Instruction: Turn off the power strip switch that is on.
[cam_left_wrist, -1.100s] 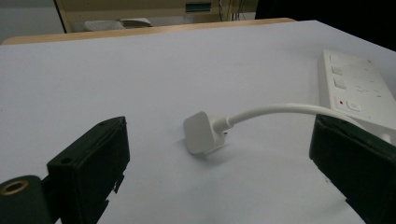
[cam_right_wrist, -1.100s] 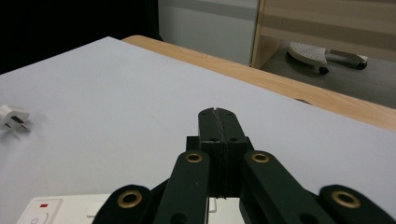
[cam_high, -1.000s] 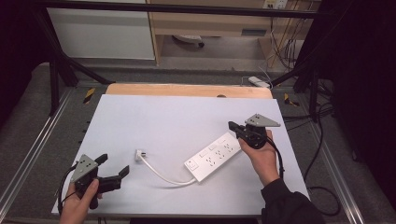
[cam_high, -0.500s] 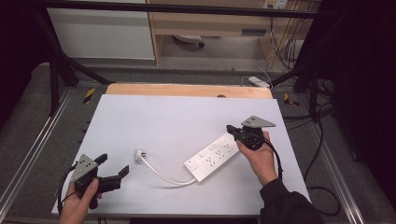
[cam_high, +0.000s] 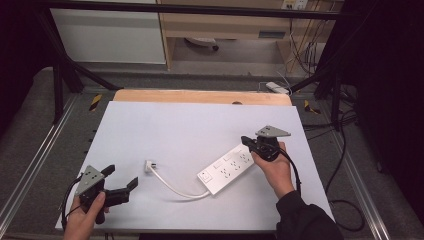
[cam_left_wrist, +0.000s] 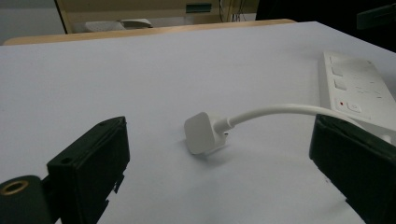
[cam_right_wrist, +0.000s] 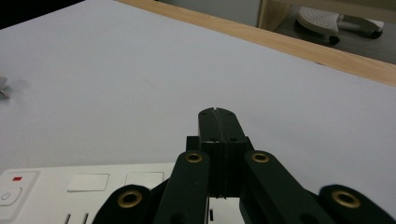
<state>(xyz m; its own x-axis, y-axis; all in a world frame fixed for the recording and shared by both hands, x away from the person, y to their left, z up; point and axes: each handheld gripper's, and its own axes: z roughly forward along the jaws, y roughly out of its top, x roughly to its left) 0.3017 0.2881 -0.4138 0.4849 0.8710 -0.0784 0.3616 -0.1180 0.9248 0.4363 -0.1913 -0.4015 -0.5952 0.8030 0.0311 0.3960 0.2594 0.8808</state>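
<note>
The table (cam_high: 165, 125) carries a white sheet over most of its top, with a bare wooden strip along the far edge; the power strip (cam_high: 226, 169) lies flat on the sheet, right of centre, set diagonally with its far end toward the right gripper; its cable (cam_high: 172, 186) curves from the near end leftward to the plug (cam_high: 148, 165), which lies on the sheet, clear of both grippers; the right gripper (cam_high: 246, 141) sits at the strip's far end, held in the right hand (cam_high: 272, 167), its jaws pressed fully together with nothing between them, their tips above the strip's edge in the right gripper view; the left gripper (cam_high: 121, 181) rests near the sheet's front left corner in the left hand (cam_high: 85, 217), jaws spread wide and empty, aimed toward the plug; in the left gripper view the plug (cam_left_wrist: 204, 132) lies ahead between the two jaws, well short of contact.
</note>
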